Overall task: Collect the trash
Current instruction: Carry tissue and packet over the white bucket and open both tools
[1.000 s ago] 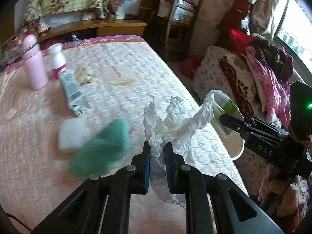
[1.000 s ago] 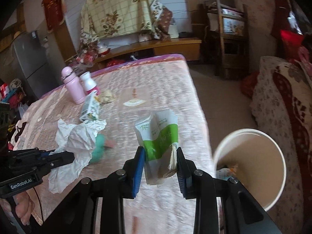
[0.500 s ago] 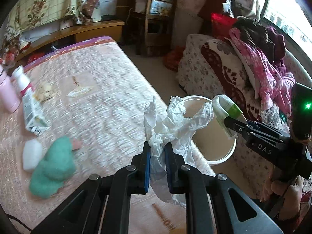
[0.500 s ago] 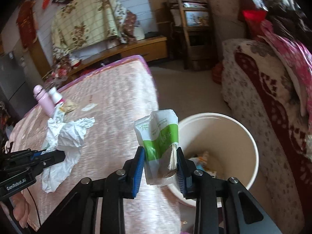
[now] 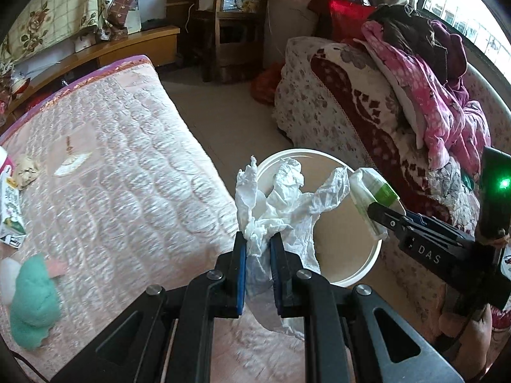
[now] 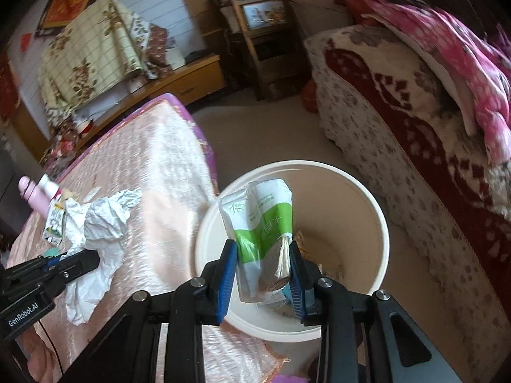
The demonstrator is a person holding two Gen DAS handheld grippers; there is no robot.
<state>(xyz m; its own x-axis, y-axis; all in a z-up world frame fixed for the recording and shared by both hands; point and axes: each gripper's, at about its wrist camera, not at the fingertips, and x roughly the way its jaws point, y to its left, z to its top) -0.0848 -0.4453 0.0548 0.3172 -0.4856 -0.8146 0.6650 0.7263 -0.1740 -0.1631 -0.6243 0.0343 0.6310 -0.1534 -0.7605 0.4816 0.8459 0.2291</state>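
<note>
My left gripper (image 5: 258,249) is shut on a crumpled white paper (image 5: 281,204), held at the bed's edge just left of the white bin (image 5: 357,274). My right gripper (image 6: 262,255) is shut on a green-and-white tissue packet (image 6: 262,223) and holds it over the bin's (image 6: 380,217) open mouth. The bin holds some trash at its bottom. The right gripper with the packet (image 5: 370,198) shows in the left wrist view above the bin's right rim. The left gripper with the paper (image 6: 99,220) shows at the left of the right wrist view.
On the pink quilted bed (image 5: 111,166) lie a green cloth (image 5: 32,300), a carton (image 5: 9,210), a crumpled wrapper (image 5: 27,167) and a pink bottle (image 6: 30,193). A floral sofa (image 5: 367,102) piled with clothes stands right of the bin. A wooden chair (image 5: 236,22) stands behind.
Both grippers have swung right from over the bed toward the bin. The tissue packet now hangs over the bin's mouth. Both grips are unchanged.
</note>
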